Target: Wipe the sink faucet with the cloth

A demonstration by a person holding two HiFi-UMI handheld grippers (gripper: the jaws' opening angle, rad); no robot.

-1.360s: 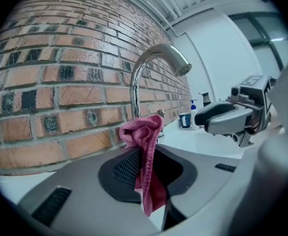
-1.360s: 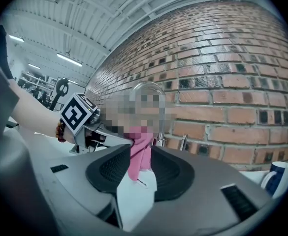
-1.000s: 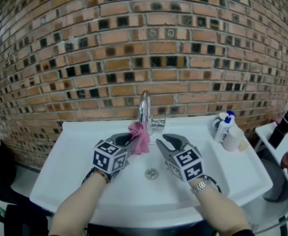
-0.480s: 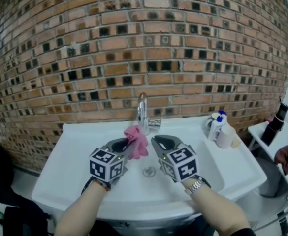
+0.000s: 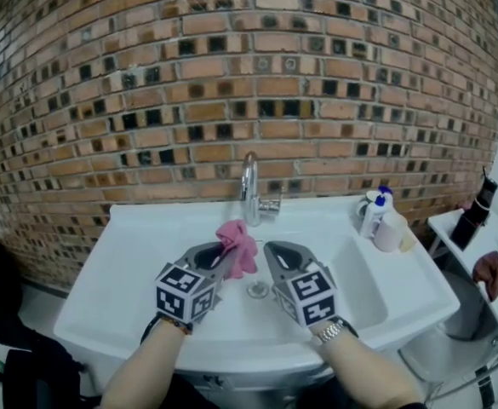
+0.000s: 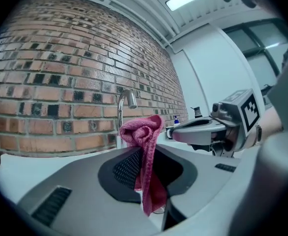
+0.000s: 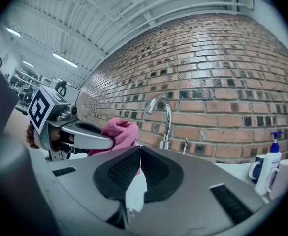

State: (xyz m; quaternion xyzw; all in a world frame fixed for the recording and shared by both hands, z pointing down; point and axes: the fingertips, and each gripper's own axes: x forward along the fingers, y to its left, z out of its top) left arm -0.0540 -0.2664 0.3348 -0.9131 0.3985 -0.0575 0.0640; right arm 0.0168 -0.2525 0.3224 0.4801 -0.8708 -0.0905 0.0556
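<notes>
Since a second ago both grippers have drawn back from the faucet (image 5: 249, 187) toward the near rim of the sink (image 5: 129, 262), and the right gripper (image 5: 271, 251) has gone from jaws apart to jaws together; nothing sits between them, and its own view shows only the white basin past the tips. The left gripper (image 5: 226, 262) is clamped on the pink cloth (image 5: 238, 244), which is now over the basin, short of the spout and no longer against it; a bunched wad stands above the jaw tips and a loose tail hangs below them.

The cloth looks like a light, soft terry piece (it folds and droops under its own weight), so it will likely carry no load to speak of and will mould round the curved chrome spout rather than resist it; the chrome is probably slick, so the wad may slide easily but could also skid off the narrow tube. The present hold, across the middle of the bunch, seems sound; the wad above the tips is the part to press on the metal, and a grip nearer the edge would probably let it pull free.
</notes>
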